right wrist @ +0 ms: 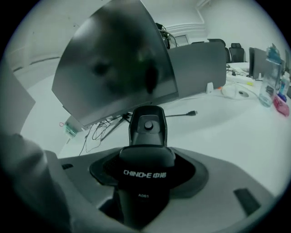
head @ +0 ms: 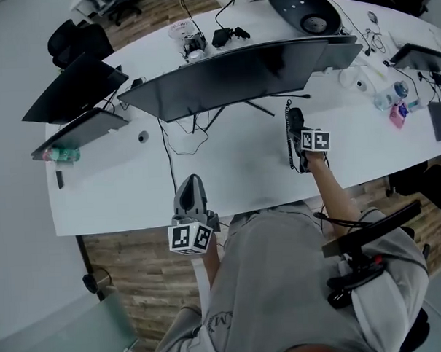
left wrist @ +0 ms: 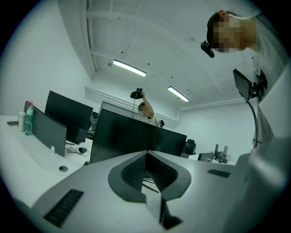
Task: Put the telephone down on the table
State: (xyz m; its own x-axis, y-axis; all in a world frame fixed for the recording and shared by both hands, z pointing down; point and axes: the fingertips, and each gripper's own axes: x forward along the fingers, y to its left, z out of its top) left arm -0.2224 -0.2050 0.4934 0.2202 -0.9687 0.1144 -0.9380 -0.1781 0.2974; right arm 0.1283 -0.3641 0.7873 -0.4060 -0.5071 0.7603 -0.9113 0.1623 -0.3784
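A black telephone handset [head: 294, 126] with a coiled cord [head: 289, 148] is held low over the white table [head: 228, 180], to the right of the monitor stand. My right gripper [head: 301, 140] is shut on it. In the right gripper view the handset [right wrist: 146, 132] runs out forward between the jaws of the right gripper [right wrist: 145, 166]; whether it touches the table I cannot tell. My left gripper [head: 191, 182] hovers at the table's near edge, shut and holding nothing. In the left gripper view its jaws [left wrist: 146, 154] meet, pointing upward at the monitor's back.
A wide curved monitor [head: 238, 72] stands across the table's middle, with cables [head: 177, 141] under it. Two dark screens [head: 74, 87] and a bottle [head: 63, 153] are at the left. A water bottle [head: 390, 95] and small items sit at the right. Another person [left wrist: 146, 110] is beyond the monitor.
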